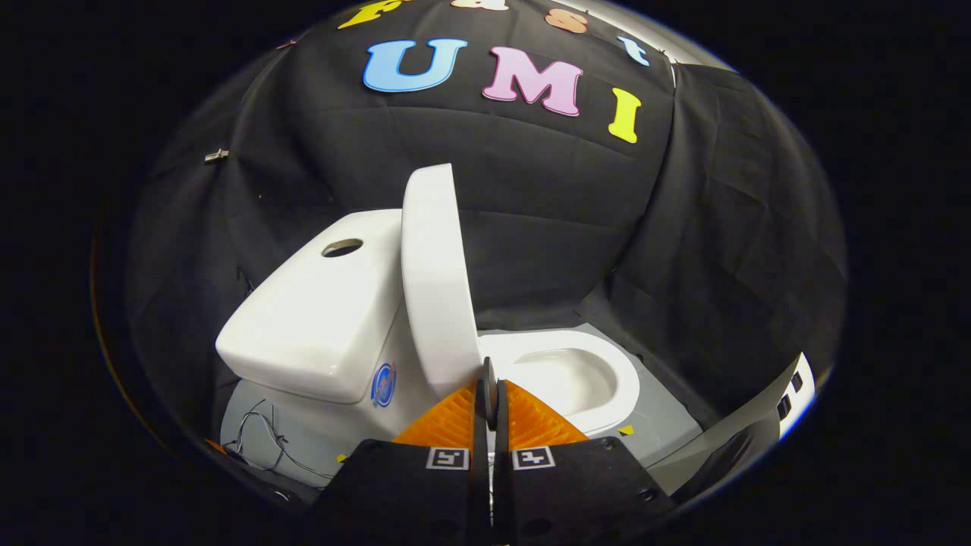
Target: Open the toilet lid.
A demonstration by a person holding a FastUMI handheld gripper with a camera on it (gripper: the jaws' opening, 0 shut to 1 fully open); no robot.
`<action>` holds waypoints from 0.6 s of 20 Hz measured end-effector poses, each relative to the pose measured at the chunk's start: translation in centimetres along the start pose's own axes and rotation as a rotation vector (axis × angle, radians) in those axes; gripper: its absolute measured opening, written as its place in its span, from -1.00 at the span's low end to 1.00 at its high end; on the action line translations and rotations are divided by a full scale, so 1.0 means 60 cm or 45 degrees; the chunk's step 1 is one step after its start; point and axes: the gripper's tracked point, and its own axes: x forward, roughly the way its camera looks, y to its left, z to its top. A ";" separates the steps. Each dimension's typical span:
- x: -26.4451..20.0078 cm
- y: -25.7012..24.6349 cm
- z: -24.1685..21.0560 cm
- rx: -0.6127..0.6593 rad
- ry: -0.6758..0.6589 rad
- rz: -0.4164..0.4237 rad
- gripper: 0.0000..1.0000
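Note:
A white toilet stands just ahead of the fingers. Its lid (pixel 436 280) is raised upright and leans back against the white tank (pixel 318 318), which has a round hole in its top. The open bowl and seat rim (pixel 584 371) lie to the right of the lid, beyond the fingertips. My gripper (pixel 488 387) has its two orange ribbed fingers (pixel 447 421) pressed together, with nothing between them. The fingertips sit near the lid's lower edge by the hinge; whether they touch it is unclear.
The toilet rests on a grey floor panel (pixel 667 413). Loose thin wires (pixel 262 440) lie on the floor beside the tank's base. Black cloth walls (pixel 683 250) close in the booth behind and to the right.

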 end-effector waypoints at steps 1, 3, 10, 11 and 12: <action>-0.001 0.003 -0.001 -0.010 -0.003 -0.002 -0.87; -0.004 0.009 0.000 -0.022 -0.014 -0.005 -0.87; -0.002 0.026 -0.004 -0.050 -0.014 -0.001 -0.85; -0.005 0.024 -0.003 -0.055 -0.018 -0.005 -0.85; -0.005 0.023 -0.003 -0.059 -0.020 -0.006 -0.85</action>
